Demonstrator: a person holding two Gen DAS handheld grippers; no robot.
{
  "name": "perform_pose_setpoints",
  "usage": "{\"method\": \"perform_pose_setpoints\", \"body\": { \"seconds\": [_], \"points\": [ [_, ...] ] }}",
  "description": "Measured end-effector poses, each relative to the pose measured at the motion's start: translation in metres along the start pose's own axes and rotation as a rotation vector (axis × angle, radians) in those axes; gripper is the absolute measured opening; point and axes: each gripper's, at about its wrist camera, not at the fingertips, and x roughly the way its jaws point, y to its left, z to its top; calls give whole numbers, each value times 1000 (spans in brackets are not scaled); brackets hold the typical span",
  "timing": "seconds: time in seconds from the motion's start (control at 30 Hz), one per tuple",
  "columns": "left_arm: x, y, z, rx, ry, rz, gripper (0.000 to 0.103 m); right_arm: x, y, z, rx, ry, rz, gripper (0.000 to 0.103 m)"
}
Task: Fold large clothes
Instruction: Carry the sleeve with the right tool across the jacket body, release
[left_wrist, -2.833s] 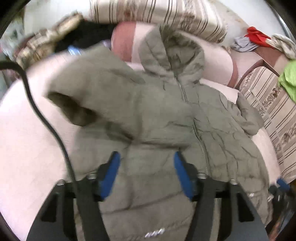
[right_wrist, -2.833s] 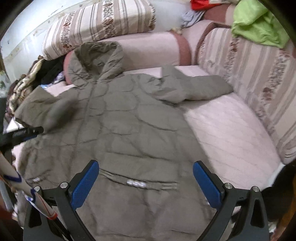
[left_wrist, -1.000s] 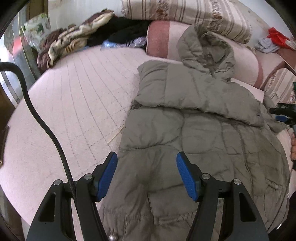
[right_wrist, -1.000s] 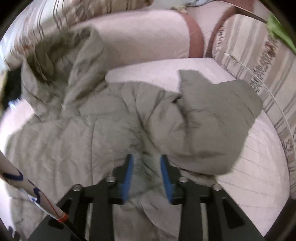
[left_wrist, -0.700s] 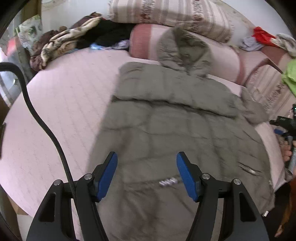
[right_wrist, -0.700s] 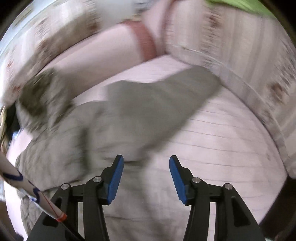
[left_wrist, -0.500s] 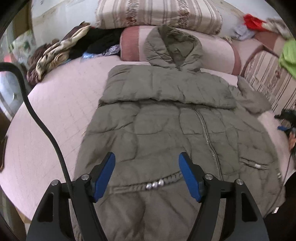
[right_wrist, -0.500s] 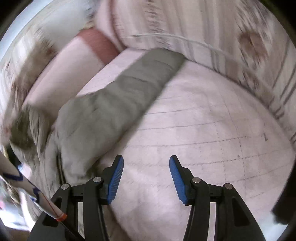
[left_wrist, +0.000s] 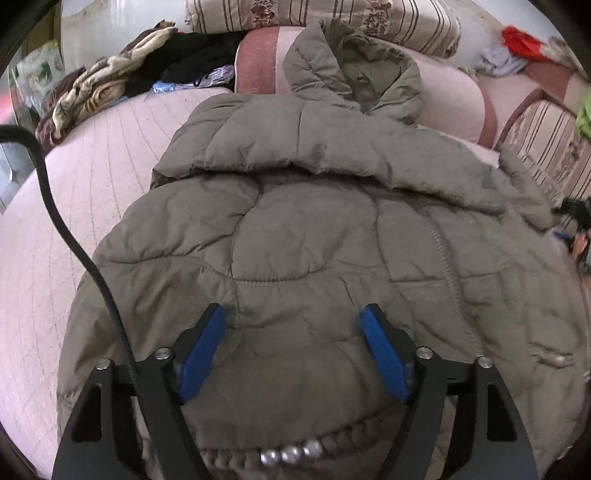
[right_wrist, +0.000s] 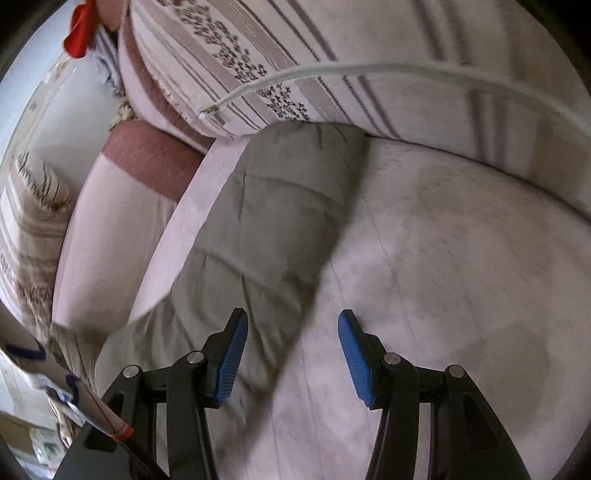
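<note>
Padded olive jacket (left_wrist: 314, 236) lies front-up on the pink sofa seat (left_wrist: 74, 192), hood (left_wrist: 351, 70) resting against the back bolster. One sleeve (left_wrist: 332, 155) is already laid across the chest, running side to side just below the hood. The other sleeve (right_wrist: 266, 229) lies out flat on the seat, its long axis running away from the right gripper (right_wrist: 290, 332) toward the striped cushion (right_wrist: 332, 74), cuff end touching or nearly touching that cushion; contact cannot be told for sure. Right gripper is spread wide and holds nothing; its left finger sits over the sleeve's near part, its right finger over bare seat, so the sleeve edge passes between the two. Left gripper (left_wrist: 291, 325) is likewise spread and empty, hovering over the lower front of the jacket, with the zip (left_wrist: 443, 258) off to its right. Judgement: the right gripper is the nearer tool to the loose sleeve. The sleeve lies ahead and slightly left of it, so the likely pick-up is along that near edge, then a carry across the chest.
</note>
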Motion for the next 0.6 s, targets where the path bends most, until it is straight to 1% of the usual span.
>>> {"method": "perform_pose_setpoints", "body": {
  "seconds": [0.07,0.13,0.2,0.23,0.27,0.33,0.4,0.47,0.53,0.6],
  "points": [
    [3,-4,-2,22,-14,27,81,7,0,7,13,-24,13,56],
    [5,-7,-2,35,-17,42,84,11,1,14,33,-36,10,49],
    [7,-6,-1,34,-16,39,85,15,3,21,31,-21,-10,14],
    [7,-5,0,33,-15,34,86,14,3,24,28,-14,-6,13],
    [7,-5,0,29,-14,28,86,9,7,26,13,-20,-15,9],
    [8,-4,-1,26,-13,21,87,-5,21,28,-45,-48,-38,8],
    [8,-4,0,27,-13,21,87,-28,42,27,-117,-84,-56,7],
    [8,-4,-1,27,-14,22,87,-56,69,23,-195,-127,-54,7],
    [8,-5,-1,30,-14,31,87,-89,105,12,-295,-179,-49,7],
    [4,-7,-1,41,-16,55,87,-119,139,-2,-375,-216,-13,7]
  ]
}}
